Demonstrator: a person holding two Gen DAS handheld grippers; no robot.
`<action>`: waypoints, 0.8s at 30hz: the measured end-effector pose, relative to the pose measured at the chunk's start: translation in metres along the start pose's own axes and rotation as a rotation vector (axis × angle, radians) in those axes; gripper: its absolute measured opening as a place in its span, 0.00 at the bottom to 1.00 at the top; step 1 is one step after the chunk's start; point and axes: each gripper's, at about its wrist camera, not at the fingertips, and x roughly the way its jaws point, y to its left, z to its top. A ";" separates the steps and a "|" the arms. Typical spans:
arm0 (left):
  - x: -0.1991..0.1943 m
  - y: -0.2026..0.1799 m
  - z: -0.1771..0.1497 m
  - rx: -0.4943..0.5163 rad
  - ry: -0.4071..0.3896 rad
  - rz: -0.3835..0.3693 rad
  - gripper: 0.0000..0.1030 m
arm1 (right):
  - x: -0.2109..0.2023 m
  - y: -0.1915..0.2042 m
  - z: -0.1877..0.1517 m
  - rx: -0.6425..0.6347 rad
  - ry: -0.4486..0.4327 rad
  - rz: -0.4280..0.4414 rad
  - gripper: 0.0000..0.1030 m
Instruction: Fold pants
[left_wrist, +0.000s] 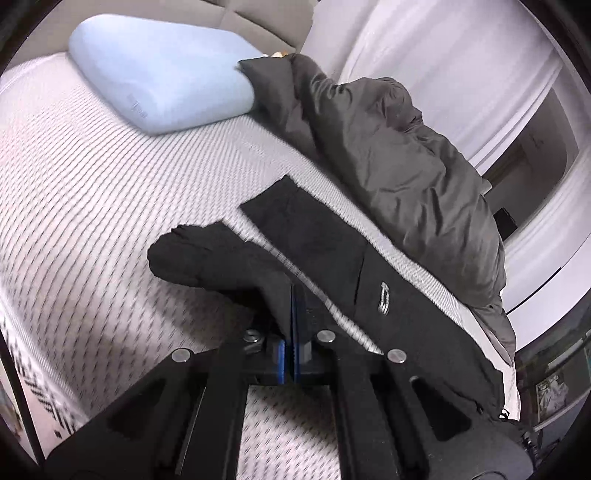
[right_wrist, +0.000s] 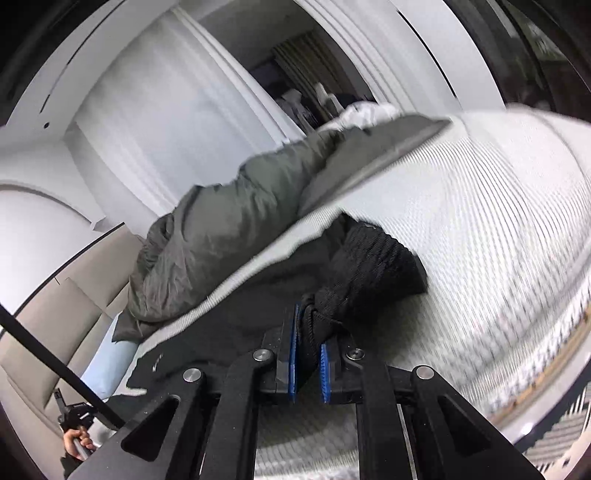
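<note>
- Left wrist view: left tool, black arms with blue pads, pressed together and pinching a bunched fold of the black fabric pants.
- Pants lie on the white ribbed mattress, right of centre. Long axis runs from near right to far left. A flat squared end points far, toward the pale blue foam pillow. A small pale logo shows on the near right part.
- Dark grey crumpled quilted jacket heaped along the bed's right edge, just beside the pants.
- Right wrist view: right tool, blue pads nearly together, pinching a thick black ribbed knit band of the pants, probably waistband or cuff; a drawstring appears to hang at the pads.
- Rest of the pants trails left and near, over the mattress; jacket beyond.
- A hand shows at the near left.
- Progress, judged: early. Both tools have a grip, cloth lifted; no finished fold visible. Folding over and smoothing remain.
</note>
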 end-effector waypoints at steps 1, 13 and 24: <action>0.004 -0.005 0.007 -0.002 -0.001 -0.003 0.00 | 0.006 0.006 0.009 -0.015 -0.010 0.003 0.09; 0.163 -0.091 0.110 0.028 0.075 0.097 0.00 | 0.166 0.049 0.117 -0.061 -0.009 -0.086 0.09; 0.227 -0.093 0.116 -0.016 0.182 0.124 0.87 | 0.306 0.033 0.121 -0.084 0.159 -0.305 0.76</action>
